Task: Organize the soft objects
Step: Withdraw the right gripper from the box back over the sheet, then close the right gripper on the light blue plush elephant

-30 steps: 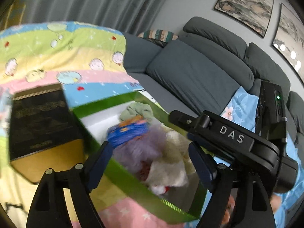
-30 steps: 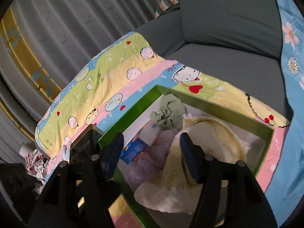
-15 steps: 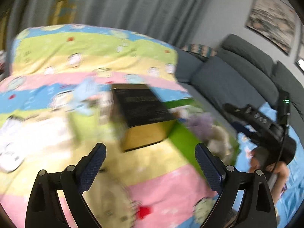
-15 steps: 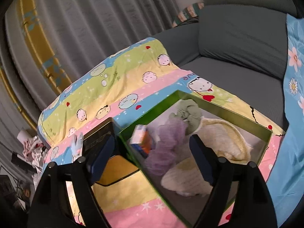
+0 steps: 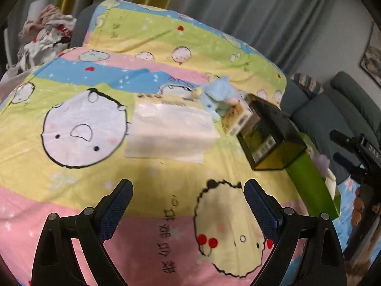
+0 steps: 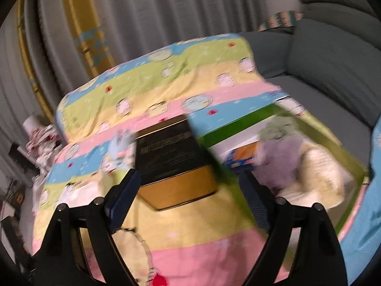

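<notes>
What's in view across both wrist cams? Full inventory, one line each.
blanket: 1, striped pastel cartoon print, covers the surface
tissue pack: 1, white, mid-blanket
plush: 1, light blue, behind the tissue pack
small box: 1, yellow-white, between plush and dark box
dark box: 1, black and gold, beside the green bin
green bin: 1, green, right of dark box; holds purple, cream, grey-green and orange-blue soft items
clothes pile: 1, white-red, far left
sofa: 1, grey, right
curtains: grey, behind
left gripper: 1, black, blue pads, open, empty
right gripper: 1, black, blue pads, open, empty
</notes>
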The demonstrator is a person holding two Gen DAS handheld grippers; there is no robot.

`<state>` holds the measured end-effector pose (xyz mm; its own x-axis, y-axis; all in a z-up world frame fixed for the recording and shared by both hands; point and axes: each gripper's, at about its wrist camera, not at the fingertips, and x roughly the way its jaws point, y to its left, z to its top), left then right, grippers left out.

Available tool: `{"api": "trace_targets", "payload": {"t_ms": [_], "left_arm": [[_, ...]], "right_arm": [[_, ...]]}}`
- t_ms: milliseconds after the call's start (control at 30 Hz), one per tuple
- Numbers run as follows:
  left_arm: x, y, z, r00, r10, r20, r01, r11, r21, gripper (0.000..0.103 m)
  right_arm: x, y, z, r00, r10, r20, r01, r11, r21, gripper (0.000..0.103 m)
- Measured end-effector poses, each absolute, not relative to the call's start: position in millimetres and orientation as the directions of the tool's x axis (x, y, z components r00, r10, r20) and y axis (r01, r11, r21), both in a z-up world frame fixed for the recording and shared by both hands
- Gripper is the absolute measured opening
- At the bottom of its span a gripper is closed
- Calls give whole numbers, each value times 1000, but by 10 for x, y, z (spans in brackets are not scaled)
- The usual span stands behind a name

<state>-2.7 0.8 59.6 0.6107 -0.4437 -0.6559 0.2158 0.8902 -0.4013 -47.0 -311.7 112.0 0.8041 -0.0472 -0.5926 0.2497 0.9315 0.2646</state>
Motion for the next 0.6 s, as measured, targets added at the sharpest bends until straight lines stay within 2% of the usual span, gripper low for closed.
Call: {"api": "trace_targets", "payload": {"t_ms": [133,200,367,500,600], "left_arm": [[-4,191,595,617,-434,-657,172,889,-425,95],[-10,258,587,620,-420,-663,144,891,-430,95],[43,409,539,602,-400,-691,90,894,-439,95],[82,548,518,614,-369,-697,39,897,-440,95],[108,597,498,597,-374,-709,28,893,-448,95]], "right_arm": [[-132,-2758,1150,765,112,-634,137,934,331,84],[112,-2526,1216,736,116,-667,113,950,290,84],[888,-1940,1338,685,60,-726,47,991,127,84],[1611,-1727,1179,615,-80,-785,86,996,-35,83],[1957,-1800,986,539,-117,-834,117,991,-63,80]]}}
